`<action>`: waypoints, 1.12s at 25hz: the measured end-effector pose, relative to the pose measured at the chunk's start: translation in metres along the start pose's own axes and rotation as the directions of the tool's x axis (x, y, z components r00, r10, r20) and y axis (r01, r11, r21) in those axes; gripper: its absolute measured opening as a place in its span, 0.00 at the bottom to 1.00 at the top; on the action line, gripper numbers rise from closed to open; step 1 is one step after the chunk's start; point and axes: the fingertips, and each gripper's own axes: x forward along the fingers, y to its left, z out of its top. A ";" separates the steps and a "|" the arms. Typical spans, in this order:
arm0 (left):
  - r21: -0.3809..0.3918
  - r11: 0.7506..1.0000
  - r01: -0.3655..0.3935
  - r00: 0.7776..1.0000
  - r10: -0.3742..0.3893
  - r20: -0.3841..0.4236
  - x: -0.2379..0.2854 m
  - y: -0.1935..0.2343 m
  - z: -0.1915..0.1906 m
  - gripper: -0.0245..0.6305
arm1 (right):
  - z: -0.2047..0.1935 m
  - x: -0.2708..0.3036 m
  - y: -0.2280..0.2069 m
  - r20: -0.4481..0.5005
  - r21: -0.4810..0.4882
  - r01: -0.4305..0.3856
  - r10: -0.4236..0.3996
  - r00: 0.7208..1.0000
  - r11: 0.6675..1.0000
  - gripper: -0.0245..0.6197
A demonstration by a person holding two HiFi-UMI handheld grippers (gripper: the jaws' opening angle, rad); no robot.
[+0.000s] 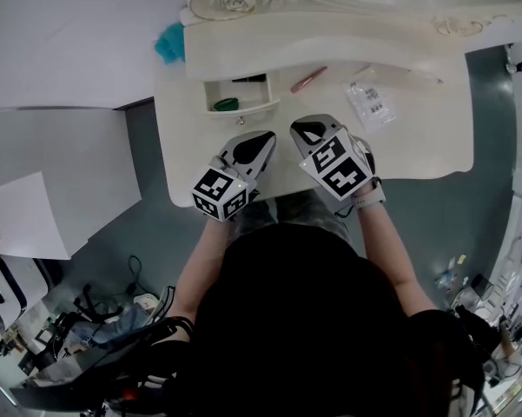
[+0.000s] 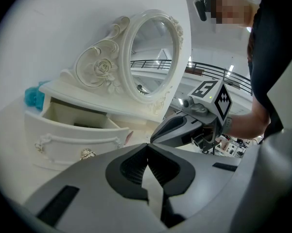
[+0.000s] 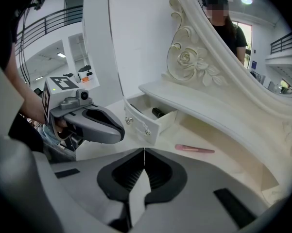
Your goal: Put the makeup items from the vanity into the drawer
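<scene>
A small drawer stands pulled out of the white vanity, with a green item and a black tube inside. A pink makeup stick lies on the tabletop just right of the drawer. Both grippers hover side by side over the table's near edge. My left gripper is shut and empty, pointing at the drawer. My right gripper is shut with nothing in it, and the pink stick lies beyond its tips. In the right gripper view the black tube shows in the drawer.
A clear packet and a thin stick lie on the right half of the tabletop. A teal object sits at the back left by the ornate mirror. Cables and clutter cover the floor at the lower left.
</scene>
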 end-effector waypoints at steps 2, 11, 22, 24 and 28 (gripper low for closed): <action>-0.004 1.000 -0.006 1.000 0.006 0.001 0.004 0.001 0.000 0.06 | -0.002 0.000 -0.006 -0.006 -0.006 -0.003 0.003 1.000 1.000 0.07; -0.035 0.998 -0.051 0.998 0.053 0.041 0.023 0.005 0.005 0.06 | -0.005 0.011 -0.070 -0.014 -0.117 0.137 -0.139 0.990 0.984 0.08; -0.068 0.979 -0.192 0.977 0.197 0.076 0.012 0.014 0.001 0.06 | 0.000 0.047 -0.105 0.026 -0.329 0.090 -0.086 0.996 0.940 0.31; -0.075 0.974 -0.215 0.972 0.221 0.081 0.007 0.016 0.001 0.06 | -0.005 0.054 -0.103 0.005 -0.401 0.073 -0.078 0.997 0.913 0.35; -0.082 0.967 -0.242 0.964 0.249 0.090 0.000 0.017 0.002 0.06 | -0.013 0.057 -0.107 -0.037 -0.350 0.038 -0.054 0.998 0.936 0.37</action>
